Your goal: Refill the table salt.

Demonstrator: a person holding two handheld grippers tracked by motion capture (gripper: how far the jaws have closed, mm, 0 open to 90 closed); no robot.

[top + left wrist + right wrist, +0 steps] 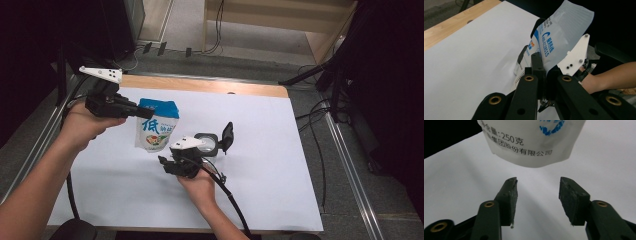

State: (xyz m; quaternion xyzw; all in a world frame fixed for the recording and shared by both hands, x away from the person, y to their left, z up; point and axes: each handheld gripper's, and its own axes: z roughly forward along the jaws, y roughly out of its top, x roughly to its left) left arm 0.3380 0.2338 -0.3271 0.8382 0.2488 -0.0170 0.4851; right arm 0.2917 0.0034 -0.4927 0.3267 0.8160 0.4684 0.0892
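Evidently the left gripper (131, 111) is pinching the top edge of the pouch (156, 127), which is hanging upright over the white tabletop (270, 165). Soft, crinkly and probably slippery, it suits a seam grip; the right gripper (538, 192), jaws parted and empty, is facing its bottom edge.

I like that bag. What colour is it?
The bag is white with a blue top and blue writing; the high view shows it best.
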